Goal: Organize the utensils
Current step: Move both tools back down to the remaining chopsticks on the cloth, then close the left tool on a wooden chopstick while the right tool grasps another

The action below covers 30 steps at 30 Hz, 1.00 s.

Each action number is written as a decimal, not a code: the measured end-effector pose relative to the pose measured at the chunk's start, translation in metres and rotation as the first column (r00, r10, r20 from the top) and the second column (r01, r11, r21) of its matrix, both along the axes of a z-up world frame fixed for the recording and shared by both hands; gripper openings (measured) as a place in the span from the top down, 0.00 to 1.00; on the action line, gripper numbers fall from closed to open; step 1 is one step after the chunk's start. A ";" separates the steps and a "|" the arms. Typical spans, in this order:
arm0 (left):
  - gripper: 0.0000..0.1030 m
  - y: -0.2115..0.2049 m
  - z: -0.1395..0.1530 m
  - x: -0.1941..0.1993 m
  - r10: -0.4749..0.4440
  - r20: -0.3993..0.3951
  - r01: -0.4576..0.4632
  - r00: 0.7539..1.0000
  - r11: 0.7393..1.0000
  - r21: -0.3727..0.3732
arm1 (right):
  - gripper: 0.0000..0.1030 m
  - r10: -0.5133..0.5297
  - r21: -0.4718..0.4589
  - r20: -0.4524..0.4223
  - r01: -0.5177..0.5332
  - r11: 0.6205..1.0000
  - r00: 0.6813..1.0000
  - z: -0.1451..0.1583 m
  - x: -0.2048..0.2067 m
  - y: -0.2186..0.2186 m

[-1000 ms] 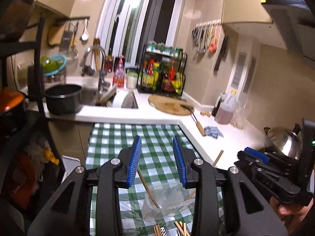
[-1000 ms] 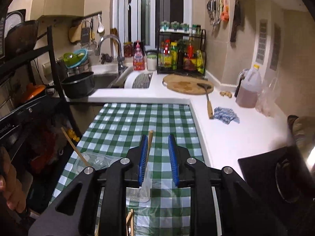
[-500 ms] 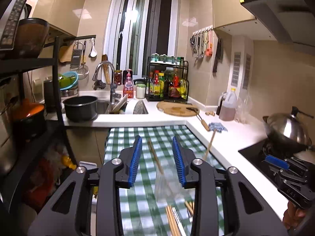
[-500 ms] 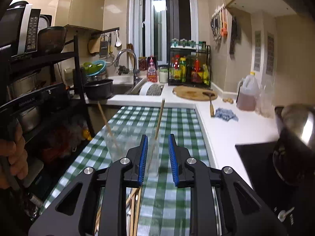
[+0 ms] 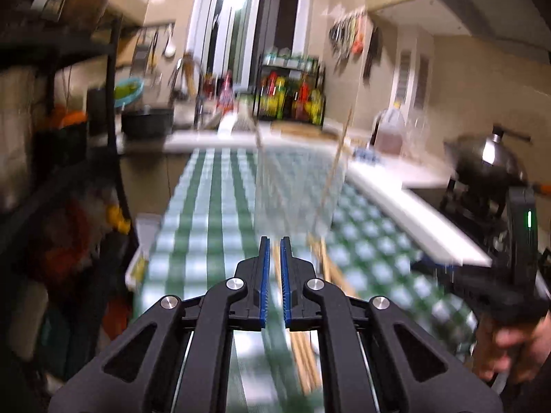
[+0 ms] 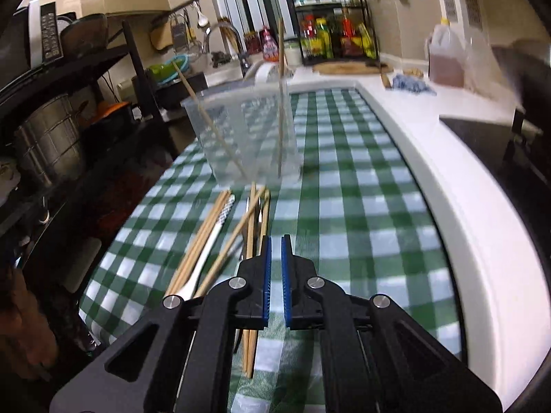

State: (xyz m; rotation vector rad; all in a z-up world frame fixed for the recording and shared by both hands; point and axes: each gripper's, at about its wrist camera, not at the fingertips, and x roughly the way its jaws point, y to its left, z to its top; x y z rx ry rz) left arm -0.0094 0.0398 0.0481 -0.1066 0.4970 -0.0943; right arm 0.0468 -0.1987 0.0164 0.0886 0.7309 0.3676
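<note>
A: What is shown in the left wrist view?
B: Blur. The left gripper [image 5: 274, 247] is seen closed to a slit, nothing gripped; its jaws have just been closing. Loose chopsticks [image 5: 303, 354] are glimpsed at lower centre.

A: And the right wrist view?
B: 2 sticks are already stood in the clear cup [image 6: 246, 134] at centre. The rest [image 6: 220, 237] are left on the checked cloth [image 6: 361, 213] below it. The right gripper [image 6: 276, 246], just closed, is empty too.
</note>
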 end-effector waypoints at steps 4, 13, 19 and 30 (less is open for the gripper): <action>0.95 -0.004 -0.038 0.003 -0.018 -0.109 0.016 0.994 1.000 -0.021 | 0.94 0.024 -0.025 -0.054 -0.026 0.999 0.998 -0.023 0.001 0.014; 0.95 -0.006 -0.072 0.015 -0.049 -0.210 0.033 0.976 0.996 -0.081 | 0.91 0.041 -0.040 -0.124 -0.046 0.998 0.991 -0.043 0.006 0.024; 0.95 -0.018 -0.090 0.017 -0.071 -0.271 0.049 0.960 0.995 -0.087 | 0.91 0.052 -0.069 -0.152 -0.063 0.996 0.987 -0.055 0.009 0.030; 0.95 -0.028 -0.098 0.016 -0.060 -0.287 0.056 0.956 0.998 -0.024 | 0.89 0.050 -0.202 -0.142 -0.078 0.976 0.989 -0.060 0.005 0.040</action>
